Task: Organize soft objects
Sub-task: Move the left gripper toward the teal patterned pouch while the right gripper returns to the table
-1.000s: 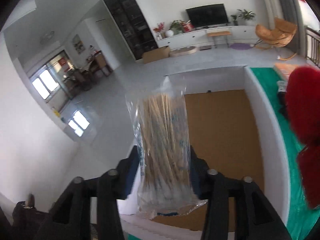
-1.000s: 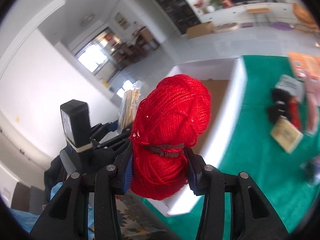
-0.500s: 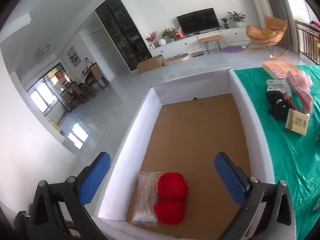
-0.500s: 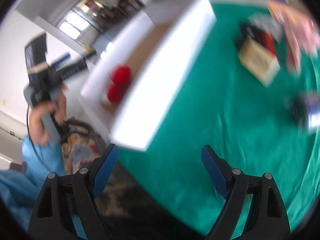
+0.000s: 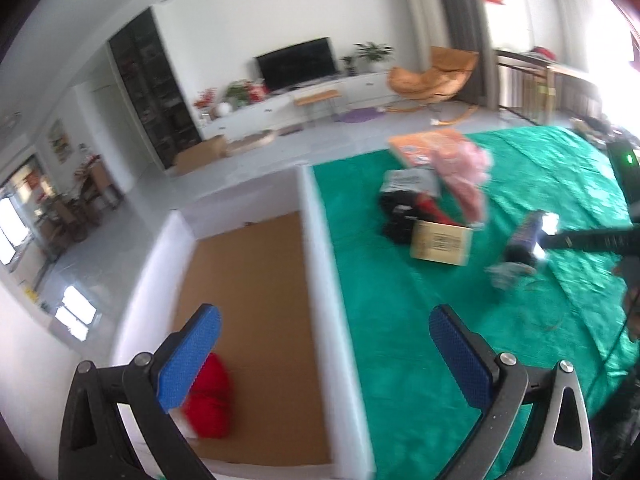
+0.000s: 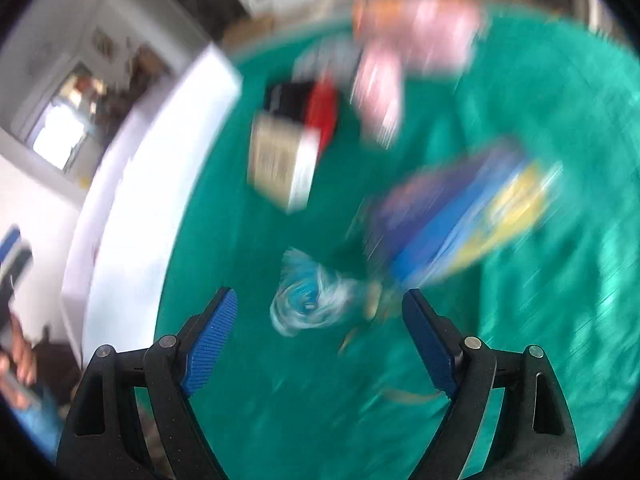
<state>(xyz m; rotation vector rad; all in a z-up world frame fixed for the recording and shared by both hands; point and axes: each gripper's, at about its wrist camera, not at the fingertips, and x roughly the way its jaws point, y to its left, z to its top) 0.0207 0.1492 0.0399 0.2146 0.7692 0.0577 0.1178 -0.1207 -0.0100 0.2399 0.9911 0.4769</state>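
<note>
The left gripper (image 5: 324, 354), with its blue ribbed pads, had its jaws spread wide with nothing between them, having just been opening. It hung over the right wall of the white-walled box with a brown cardboard floor (image 5: 320, 280). The red ball of yarn (image 5: 210, 400) lay inside that box in the near left corner, at about 7 o'clock in the left wrist view, partly hidden behind the left pad. Something pale showed just beside the yarn's lower left edge, too hidden to identify.

The right gripper (image 6: 320, 340) also had its jaws apart and empty, having just been opening. It was over the green cloth-covered table (image 6: 280, 420). Straight ahead at 12 o'clock, beyond and between the two blue pads but apart from them, lay a blurred pale blue and white bundle (image 6: 308, 304). At 1 o'clock from it sat a flat blue, purple and yellow packet (image 6: 460, 216). Farther off at 11 o'clock lay a tan cardboard carton with printing (image 6: 280, 160), touching a black and red item (image 6: 308, 104). A soft pink bundle (image 6: 400, 60) lay at 12 o'clock near the far table edge. The right wrist view was heavily smeared, so finer detail could not be told.
</note>
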